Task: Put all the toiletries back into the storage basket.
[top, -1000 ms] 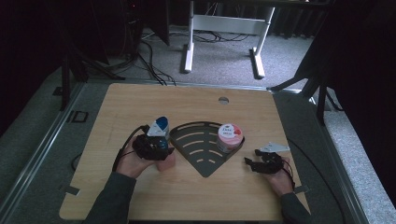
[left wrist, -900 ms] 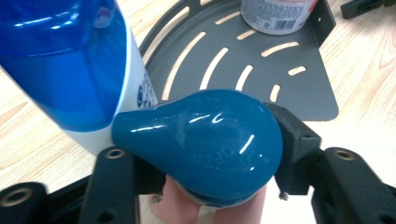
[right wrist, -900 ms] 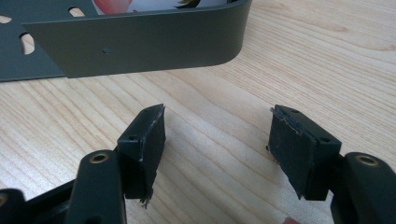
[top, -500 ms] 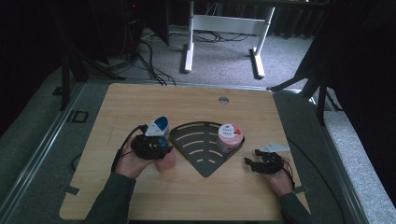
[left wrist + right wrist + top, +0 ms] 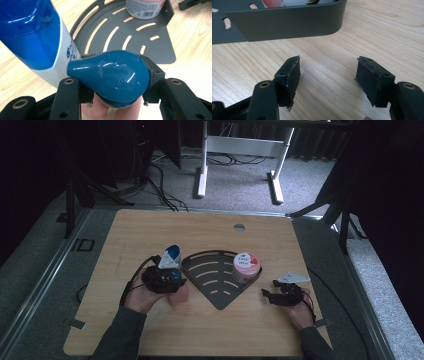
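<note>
Here's the pink bottle (image 5: 110, 111), just off the left corner of the slotted corner tray (image 5: 130, 47), and its teal twist cap (image 5: 112, 75) sits squarely between the left tongs (image 5: 171, 276). Both pads are pressed to the cap's flanks, so that's a clamp on the cap, not on the pink body below.

A white bottle with a blue cap (image 5: 170, 256) stands touching or very nearly touching the left tongs, on the same left side of the tray (crowded corner, this). A Dove jar (image 5: 246, 266) is inside the tray against its right-hand wall. The right tongs (image 5: 328, 75) rest low on the worktop (image 5: 200, 230) just off the tray's right corner, pads well apart, nothing between them.

My read is that the bottle goes into the tray next. To do it well, hold the grip centred on that slippery teardrop cap, lift straight so the body doesn't swing, and steer clear of the white bottle on the way. Set it on the open slotted floor, left of the jar.

Against the earlier frames, the left tongs have just been closing, with the cap between them. The left hand has barely shifted. Jar, tray, white bottle and right hand sit where they were.
</note>
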### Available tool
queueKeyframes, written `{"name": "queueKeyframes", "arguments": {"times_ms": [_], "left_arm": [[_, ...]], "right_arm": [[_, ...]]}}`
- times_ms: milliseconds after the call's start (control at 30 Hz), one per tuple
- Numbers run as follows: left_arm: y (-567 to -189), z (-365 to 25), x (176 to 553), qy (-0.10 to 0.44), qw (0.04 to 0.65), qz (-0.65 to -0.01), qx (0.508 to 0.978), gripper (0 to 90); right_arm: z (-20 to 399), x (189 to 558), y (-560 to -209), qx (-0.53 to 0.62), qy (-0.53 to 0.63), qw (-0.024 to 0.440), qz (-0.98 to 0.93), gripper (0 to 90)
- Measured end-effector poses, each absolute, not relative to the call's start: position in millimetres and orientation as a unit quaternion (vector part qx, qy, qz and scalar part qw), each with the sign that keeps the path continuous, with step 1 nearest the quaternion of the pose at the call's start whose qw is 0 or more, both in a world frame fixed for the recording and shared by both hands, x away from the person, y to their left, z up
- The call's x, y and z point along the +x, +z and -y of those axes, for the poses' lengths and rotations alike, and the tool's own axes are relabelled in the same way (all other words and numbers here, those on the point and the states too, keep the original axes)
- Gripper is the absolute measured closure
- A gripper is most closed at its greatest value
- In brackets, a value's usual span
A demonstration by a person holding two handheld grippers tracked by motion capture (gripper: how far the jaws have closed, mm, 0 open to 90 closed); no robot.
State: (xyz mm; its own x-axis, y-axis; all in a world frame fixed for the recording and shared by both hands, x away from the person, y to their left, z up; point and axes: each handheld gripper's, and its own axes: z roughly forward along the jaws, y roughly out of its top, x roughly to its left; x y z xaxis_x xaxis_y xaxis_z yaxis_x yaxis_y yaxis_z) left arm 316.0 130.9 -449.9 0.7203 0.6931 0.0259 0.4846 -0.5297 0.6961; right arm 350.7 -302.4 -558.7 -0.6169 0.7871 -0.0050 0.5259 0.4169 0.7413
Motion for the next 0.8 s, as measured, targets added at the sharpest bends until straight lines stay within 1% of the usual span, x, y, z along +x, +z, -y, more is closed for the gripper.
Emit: {"name": "queueKeyframes", "arguments": {"times_ms": [800], "left_arm": [[-442, -99, 311, 0.129, 0.359, -0.306, 0.873, 53.1]], "right_arm": [[302, 351, -559, 0.399, 0.364, 0.179, -0.822, 35.6]]}}
